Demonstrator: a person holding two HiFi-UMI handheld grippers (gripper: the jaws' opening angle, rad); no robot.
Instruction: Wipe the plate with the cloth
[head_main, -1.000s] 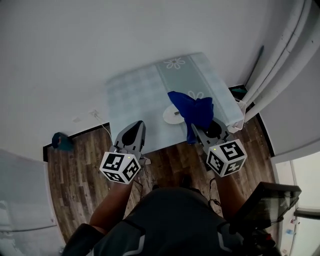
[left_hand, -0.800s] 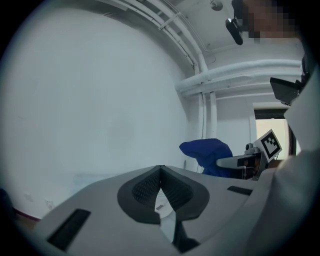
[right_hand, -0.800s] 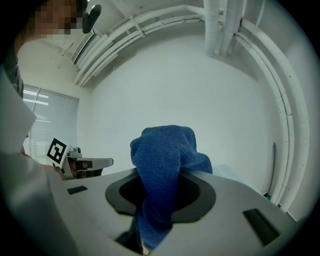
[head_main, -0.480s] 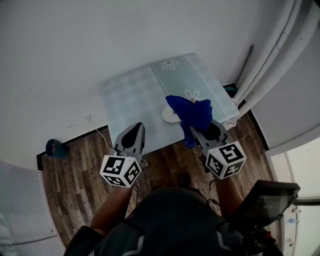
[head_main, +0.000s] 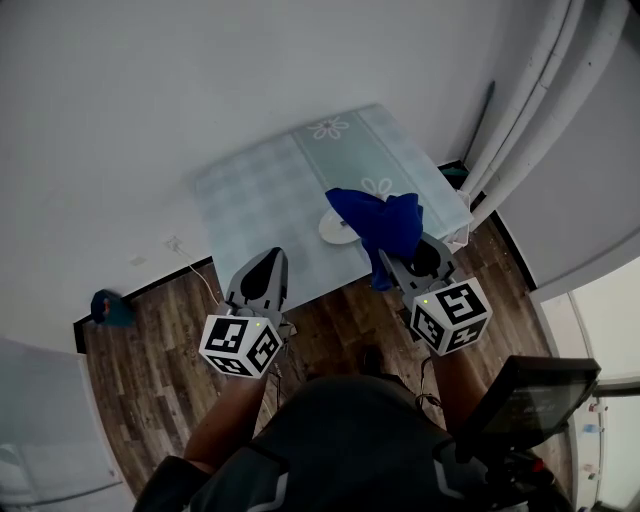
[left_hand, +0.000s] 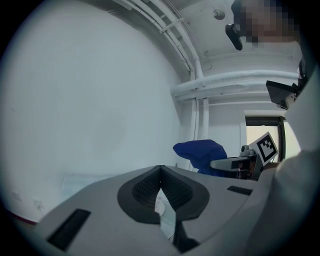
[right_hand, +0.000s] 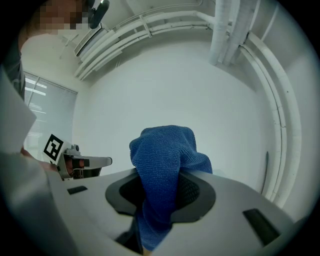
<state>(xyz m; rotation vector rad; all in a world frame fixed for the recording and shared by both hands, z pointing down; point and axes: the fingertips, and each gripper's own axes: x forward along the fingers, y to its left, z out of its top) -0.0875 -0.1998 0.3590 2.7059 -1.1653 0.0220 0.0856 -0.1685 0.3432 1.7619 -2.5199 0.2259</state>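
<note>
My left gripper and right gripper are grey shells with black ribbed pads, each carrying a black-and-white marker cube. My top looks dark, perhaps short-sleeved.

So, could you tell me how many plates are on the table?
1. A white plate sits near the table's front edge, partly hidden by the blue cloth the right gripper holds; another could lie behind it.

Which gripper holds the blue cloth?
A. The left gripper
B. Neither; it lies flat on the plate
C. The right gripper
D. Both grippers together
C: in the right gripper view the blue cloth is pinched between the jaws of the right gripper, while the left gripper is shut on nothing.
</note>
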